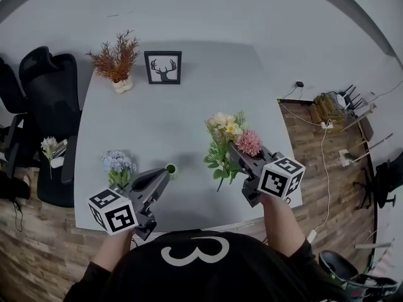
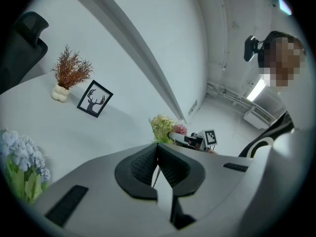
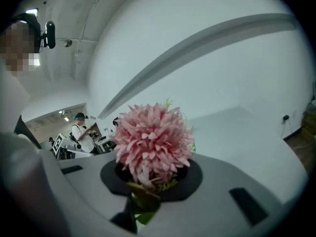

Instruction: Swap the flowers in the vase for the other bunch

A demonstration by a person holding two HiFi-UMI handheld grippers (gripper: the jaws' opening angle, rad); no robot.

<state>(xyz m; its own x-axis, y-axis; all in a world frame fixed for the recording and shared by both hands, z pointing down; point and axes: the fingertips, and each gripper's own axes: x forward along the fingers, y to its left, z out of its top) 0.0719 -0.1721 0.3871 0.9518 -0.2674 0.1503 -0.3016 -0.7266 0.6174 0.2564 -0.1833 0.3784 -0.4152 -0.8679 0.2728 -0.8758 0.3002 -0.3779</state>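
On the table [image 1: 176, 115], your right gripper [image 1: 233, 148] is clamped on the pink bunch [image 1: 221, 131] just right of the vase [image 1: 170, 168], which looks empty, the blue bunch [image 1: 116, 162] is out at the left, and your left gripper [image 1: 164, 174] is closed at the vase's rim, so only insertion remains.

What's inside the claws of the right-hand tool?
A bunch of flowers, held by its stems in the right gripper. Its big pink bloom sits over the jaws and hides the spot where they pinch.
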